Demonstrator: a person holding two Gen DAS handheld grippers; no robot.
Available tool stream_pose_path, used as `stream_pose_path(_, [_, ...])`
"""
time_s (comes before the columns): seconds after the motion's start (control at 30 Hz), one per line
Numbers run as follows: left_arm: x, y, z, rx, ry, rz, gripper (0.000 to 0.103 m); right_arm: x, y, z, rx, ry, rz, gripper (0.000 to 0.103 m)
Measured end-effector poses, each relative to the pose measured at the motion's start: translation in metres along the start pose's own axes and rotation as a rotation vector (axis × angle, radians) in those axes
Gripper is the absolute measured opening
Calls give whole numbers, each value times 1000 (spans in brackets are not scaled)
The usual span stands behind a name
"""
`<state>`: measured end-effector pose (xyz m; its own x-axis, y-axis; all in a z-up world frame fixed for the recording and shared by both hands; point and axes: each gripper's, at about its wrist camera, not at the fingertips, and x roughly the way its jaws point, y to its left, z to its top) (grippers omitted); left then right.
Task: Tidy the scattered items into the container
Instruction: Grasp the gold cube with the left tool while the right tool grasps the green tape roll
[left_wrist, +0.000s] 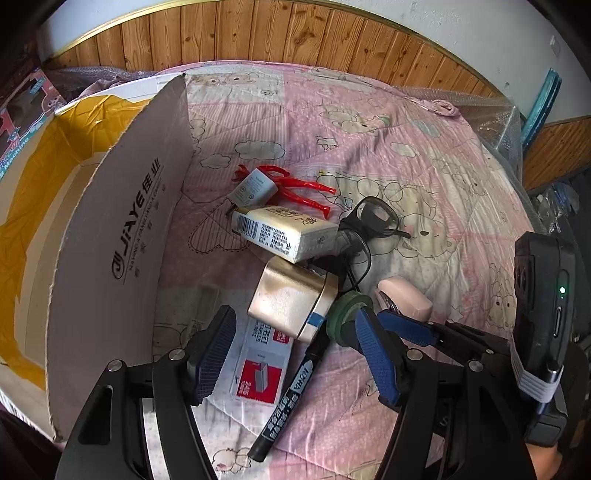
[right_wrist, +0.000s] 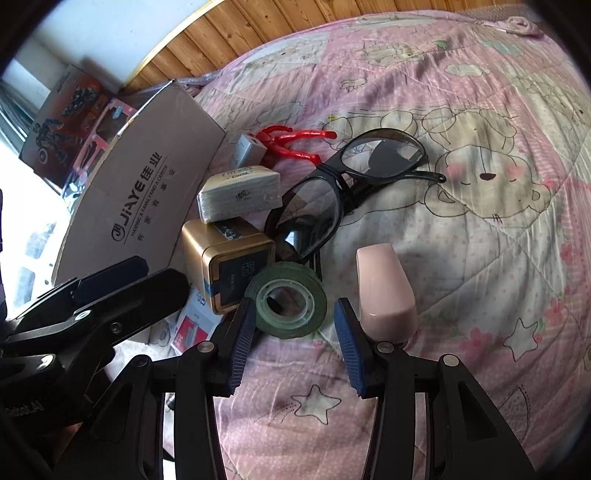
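Right gripper (right_wrist: 295, 345), jaws released either side of green tape roll (right_wrist: 286, 304), poised for pickup; left gripper (left_wrist: 291, 354) likewise released over black marker (left_wrist: 291, 387).

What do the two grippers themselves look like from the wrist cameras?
Both are alike: the left gripper and right gripper have black angular frames with silver rivets and blue ribbed pads. In the left view, a black device with a green light is strapped on the right gripper's body with white bands.
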<state>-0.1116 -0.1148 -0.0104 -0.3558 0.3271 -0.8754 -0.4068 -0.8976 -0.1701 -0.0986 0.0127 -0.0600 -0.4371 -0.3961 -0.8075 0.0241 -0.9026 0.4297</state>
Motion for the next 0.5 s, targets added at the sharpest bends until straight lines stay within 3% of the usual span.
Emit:
stream_pose_path(0.1, [19,5,5,11,16,1,69,12,0,6,-13,0,6,47])
stream_pose_path(0.37, [44,24,11,-43,30,-112,69,20,4,12,-30,-2,12,38])
stream_pose_path(0.43, [44,24,11,-38,22,-120,60,18,3,11,-12,4,25,34])
stream_pose_path(0.5, [42,25,11,-45,9,-121,58,16,2,10,13,3,48,22])
